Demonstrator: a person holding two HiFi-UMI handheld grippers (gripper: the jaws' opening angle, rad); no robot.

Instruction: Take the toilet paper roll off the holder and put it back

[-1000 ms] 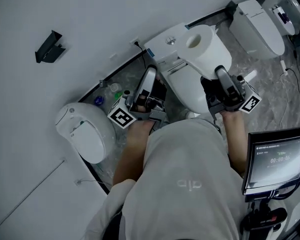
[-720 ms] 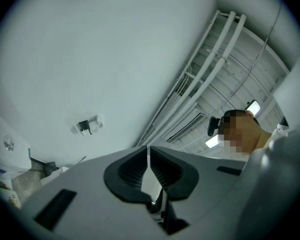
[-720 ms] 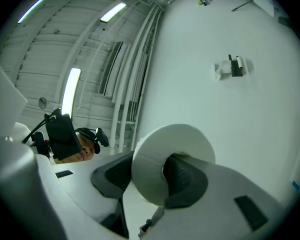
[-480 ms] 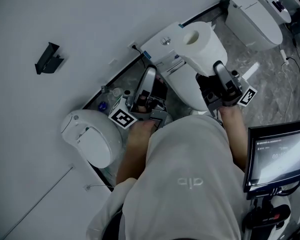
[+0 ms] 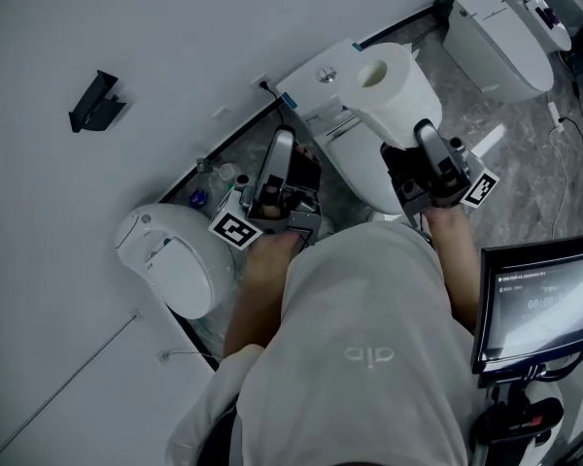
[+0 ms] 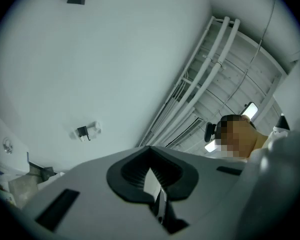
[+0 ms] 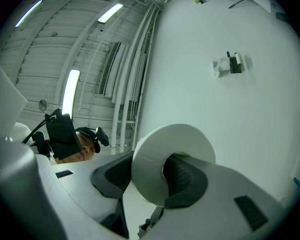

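Three toilets (image 5: pixel 170 260) stand in a row along the bottom edge of the wall (image 5: pixel 175 27), with grey floor (image 5: pixel 525 173) between them. One is at the left, one is in the middle under the grippers, and one is at the top right. The gaps between them are narrow. A few small bottles (image 5: pixel 221 175) sit in the gap by the left one, close to the wall.

One toilet paper roll (image 5: pixel 394 85) is up in the air over the middle toilet. The right gripper (image 5: pixel 429 149) has it: one jaw is inside the hole of the roll and the other is outside, and they pinch the paper between them. One black holder (image 5: pixel 95 102) is fixed high on the wall, well apart from the roll. The wall between them is bare and white, so there is lots of open room there. One small white socket (image 5: pixel 264 83) is low on the wall.

The left gripper (image 5: pixel 282 142) points at the wall between the left and middle toilets. Its jaws are pressed together with nothing in them.

One screen (image 5: pixel 534 309) is at the right edge of the head view. It shows numbers, but they are too small to read. Each gripper has a cube with black and white squares. The person's grey shirt (image 5: pixel 369 357) has a small pale mark on the back that I cannot read.
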